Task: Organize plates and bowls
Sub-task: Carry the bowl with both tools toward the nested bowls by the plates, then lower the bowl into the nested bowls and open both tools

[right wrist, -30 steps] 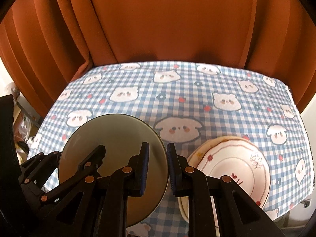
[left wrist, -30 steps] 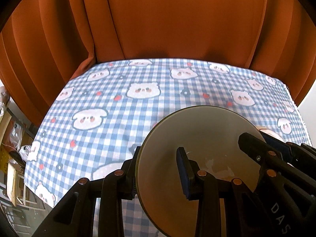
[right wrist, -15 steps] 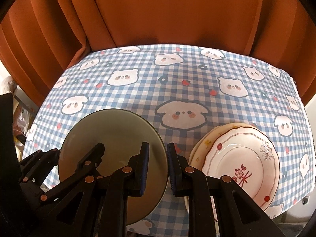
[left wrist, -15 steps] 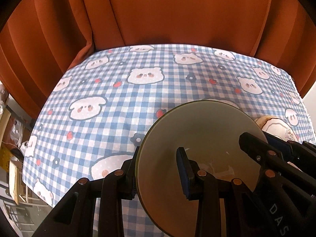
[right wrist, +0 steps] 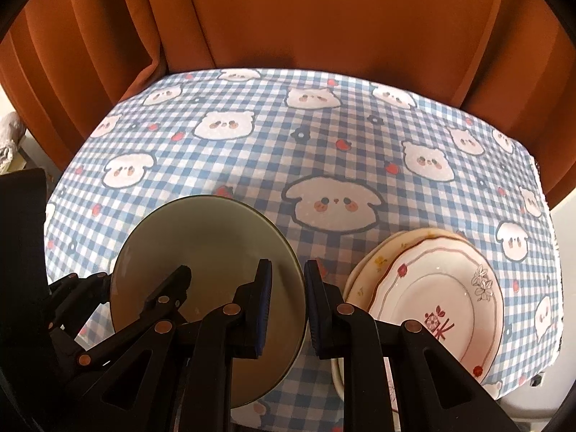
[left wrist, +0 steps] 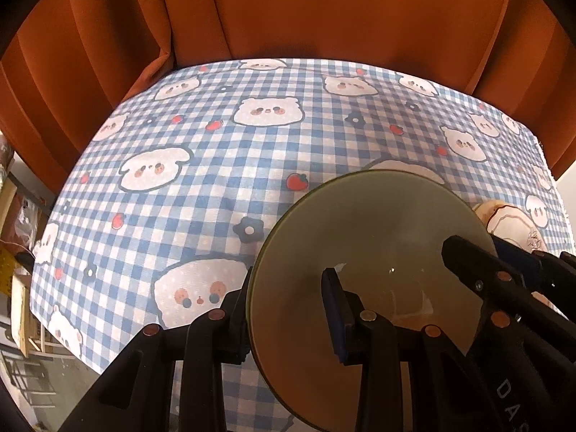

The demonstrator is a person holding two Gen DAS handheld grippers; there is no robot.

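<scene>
Between both sets of jaws sits one grey-green bowl [left wrist: 370, 252], held from opposite sides of its rim. The left gripper [left wrist: 288, 309] is clamped on the bowl's left rim, one finger outside the wall and the other inside. The right gripper [right wrist: 286, 298] is clamped on the right rim the same way, its left finger inside the bowl and its right finger outside. Each gripper shows in the other's view, reaching in across the bowl from the far side.

The bowl is open side up and looks empty apart from a pale sheen on its inner bottom. It is near the front edge of the bench, roughly midway along it; whether its base touches the cloth or hangs just above it cannot be told.

Just to the right of the bowl, by the front right corner of the bench, lies a stack of plates [right wrist: 432, 298]. The top plate is white with a scalloped red line, small red fruits and a grey flower; a cream plate edge shows beneath it.

A blue-and-white checked tablecloth [right wrist: 252, 165] with cartoon animal faces, strawberries and dark flowers covers the bench. Behind the far edge hangs an orange-brown curtain [right wrist: 288, 18].
</scene>
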